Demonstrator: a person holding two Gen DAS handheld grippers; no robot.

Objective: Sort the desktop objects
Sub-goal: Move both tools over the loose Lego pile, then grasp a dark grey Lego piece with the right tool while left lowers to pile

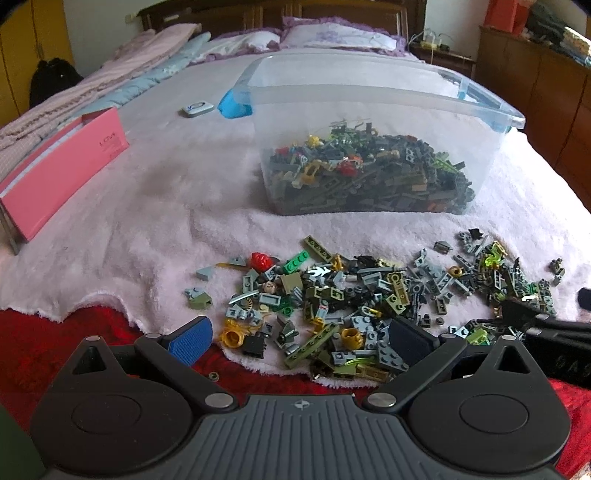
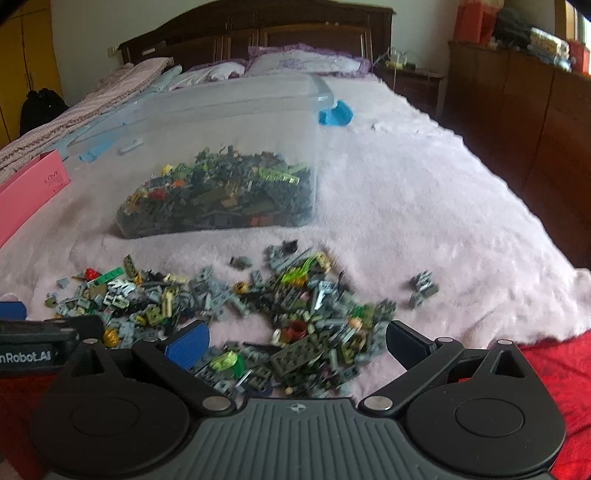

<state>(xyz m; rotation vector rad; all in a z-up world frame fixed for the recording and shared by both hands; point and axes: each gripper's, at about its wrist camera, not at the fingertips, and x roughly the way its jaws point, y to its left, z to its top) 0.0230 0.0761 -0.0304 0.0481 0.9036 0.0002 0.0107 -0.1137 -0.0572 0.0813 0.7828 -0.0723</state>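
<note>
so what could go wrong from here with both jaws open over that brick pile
1. The loose toy bricks lie tangled on the fluffy pink blanket, so the left gripper might pinch several at once.
2. Bricks near the blanket's edge could get knocked onto the red cover.
3. The right gripper works close by; they might collide.

"love" on pink box [image 2: 33,188], "nrobot.ai" on left hand-held gripper [image 2: 26,356]

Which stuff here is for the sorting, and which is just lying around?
For the sorting:
loose bricks
clear tub of bricks
left gripper, open
right gripper, open

Just lying about:
pink box
blue lid clip
small white gadget
pillows
</note>
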